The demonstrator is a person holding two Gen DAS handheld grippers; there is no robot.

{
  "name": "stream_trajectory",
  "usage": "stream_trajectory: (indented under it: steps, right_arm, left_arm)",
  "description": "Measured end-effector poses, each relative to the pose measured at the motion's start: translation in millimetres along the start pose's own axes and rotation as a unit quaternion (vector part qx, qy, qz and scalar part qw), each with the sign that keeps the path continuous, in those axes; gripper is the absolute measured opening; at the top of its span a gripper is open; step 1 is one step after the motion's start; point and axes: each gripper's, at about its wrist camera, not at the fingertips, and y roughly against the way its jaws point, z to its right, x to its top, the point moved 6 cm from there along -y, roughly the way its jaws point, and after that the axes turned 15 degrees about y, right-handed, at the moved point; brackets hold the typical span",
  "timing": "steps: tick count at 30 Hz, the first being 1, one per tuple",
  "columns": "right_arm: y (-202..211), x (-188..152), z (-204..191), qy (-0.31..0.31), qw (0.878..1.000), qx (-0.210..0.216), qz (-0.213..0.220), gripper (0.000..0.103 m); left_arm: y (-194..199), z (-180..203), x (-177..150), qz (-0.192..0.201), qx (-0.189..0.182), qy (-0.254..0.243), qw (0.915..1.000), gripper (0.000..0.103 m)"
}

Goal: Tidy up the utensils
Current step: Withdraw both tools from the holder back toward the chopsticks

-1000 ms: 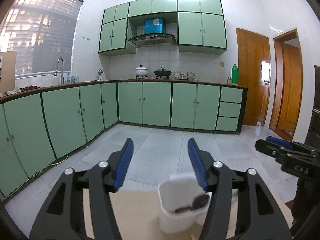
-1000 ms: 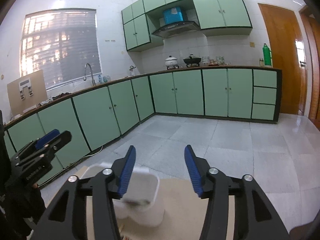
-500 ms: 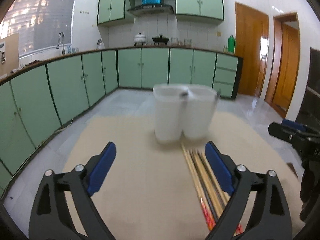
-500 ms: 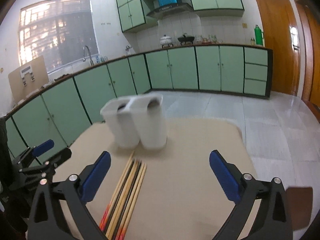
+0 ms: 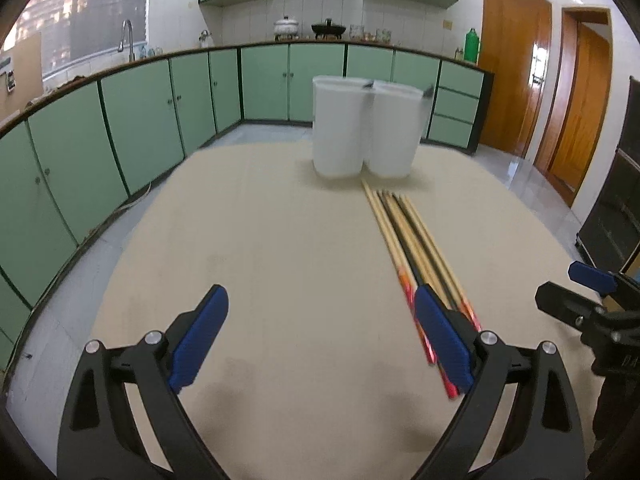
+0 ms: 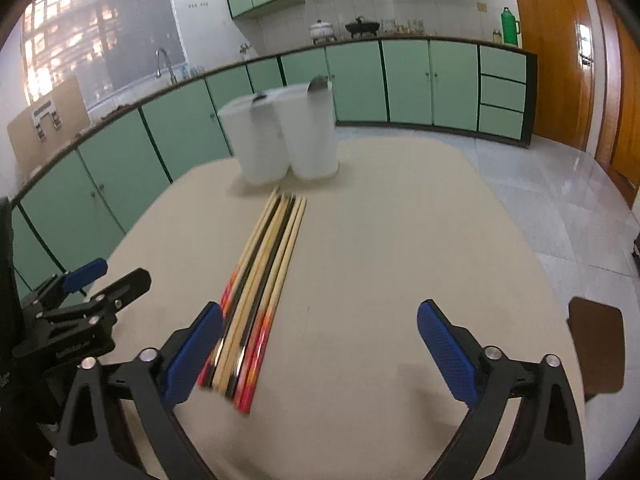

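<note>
Several chopsticks (image 5: 412, 248) with red ends lie bundled on the beige table (image 5: 260, 240), pointing at two white tubs (image 5: 340, 132). My left gripper (image 5: 318, 296) hovers open over the bare table; the bundle's near ends run under its right finger. In the right wrist view the chopsticks (image 6: 264, 264) lie just inside the left finger of my right gripper (image 6: 320, 310). Its jaws stand wide and are closing, with no pad touching anything. A metal utensil head (image 6: 318, 84) sticks out of the right tub (image 6: 310, 132). A second one shows in the left tub (image 6: 256, 144).
Each gripper shows in the other's view: the right one (image 5: 576, 292) at the edge, the left one (image 6: 108, 276) low on the left. A brown chair seat (image 6: 596, 344) stands off the table's right side. Green cabinets (image 5: 160, 120) line the room beyond the table.
Both grippers opened wide and tipped down toward the table. The tubs went from close under the fingers to farther off, and the chopsticks came into view.
</note>
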Motion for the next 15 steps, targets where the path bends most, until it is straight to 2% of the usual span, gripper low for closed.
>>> stream_trajectory:
  steps: [8,15]
  right_arm:
    - [1,-35,-25,0.026,0.998,0.013,-0.05,0.077]
    - [-1,-43,-32,0.034,0.997,0.009,-0.066,0.073]
  left_arm:
    - [1,-12,-23,-0.039,0.022,0.001,0.999,0.091]
    - [3,-19,-31,-0.05,0.034,0.0,0.9982,0.091]
